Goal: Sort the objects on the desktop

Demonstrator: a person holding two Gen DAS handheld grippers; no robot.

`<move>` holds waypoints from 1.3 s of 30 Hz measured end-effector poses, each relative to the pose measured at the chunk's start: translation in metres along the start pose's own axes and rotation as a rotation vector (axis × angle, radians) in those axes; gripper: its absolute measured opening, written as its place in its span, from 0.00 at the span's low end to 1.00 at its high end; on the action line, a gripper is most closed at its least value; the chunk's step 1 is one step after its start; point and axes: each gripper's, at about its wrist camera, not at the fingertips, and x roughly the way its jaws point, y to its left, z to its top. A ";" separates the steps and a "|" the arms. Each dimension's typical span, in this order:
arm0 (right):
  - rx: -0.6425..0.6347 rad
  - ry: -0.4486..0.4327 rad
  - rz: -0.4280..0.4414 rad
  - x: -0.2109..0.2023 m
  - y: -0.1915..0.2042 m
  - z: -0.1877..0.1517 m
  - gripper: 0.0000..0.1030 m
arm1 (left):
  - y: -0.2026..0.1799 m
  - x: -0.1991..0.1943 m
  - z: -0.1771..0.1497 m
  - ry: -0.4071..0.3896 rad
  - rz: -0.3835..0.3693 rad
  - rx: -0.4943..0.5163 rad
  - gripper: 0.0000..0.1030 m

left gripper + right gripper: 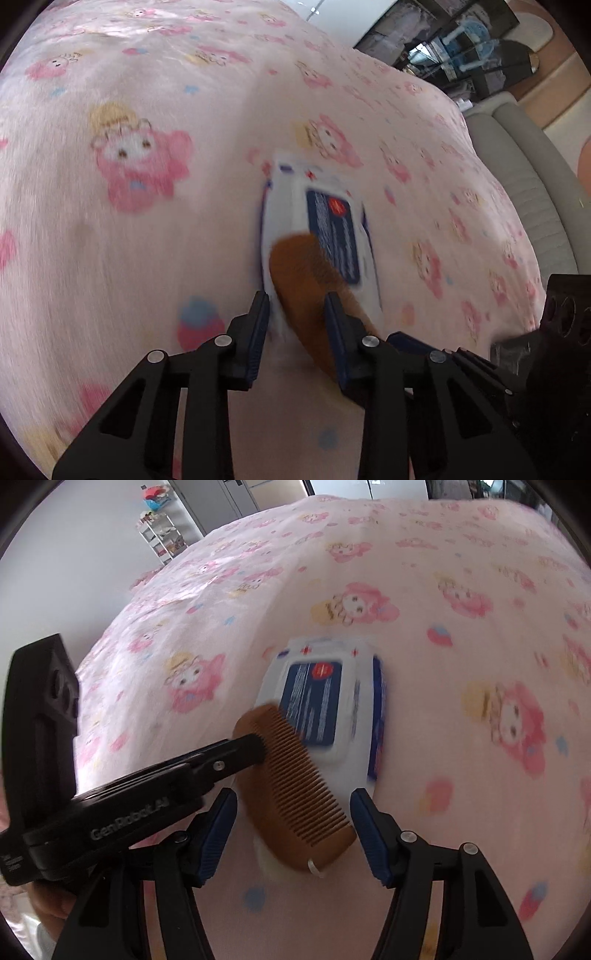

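Note:
A brown wooden comb [295, 786] lies across the near end of a white and blue wet-wipe pack [332, 698] on the pink cartoon-print cloth [461, 598]. My left gripper [297, 317] has its fingers on either side of the comb [306, 295], over the pack [325, 206]; the right wrist view shows its fingers [247, 747] closed on the comb's far edge. My right gripper [293, 823] is open, its blue pads either side of the comb and not touching it.
A grey padded seat [532, 192] stands beyond the cloth's right edge in the left wrist view. A white shelf rack [159, 539] and cabinets stand by the far wall. The cloth covers the whole surface around the pack.

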 end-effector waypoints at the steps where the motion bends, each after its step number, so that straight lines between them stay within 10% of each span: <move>1: 0.011 0.005 0.006 -0.004 -0.002 -0.008 0.60 | -0.003 -0.002 -0.006 -0.001 0.009 0.011 0.30; 39: 0.022 0.049 0.050 0.006 -0.025 -0.028 0.31 | -0.003 0.002 -0.034 0.034 -0.040 -0.050 0.27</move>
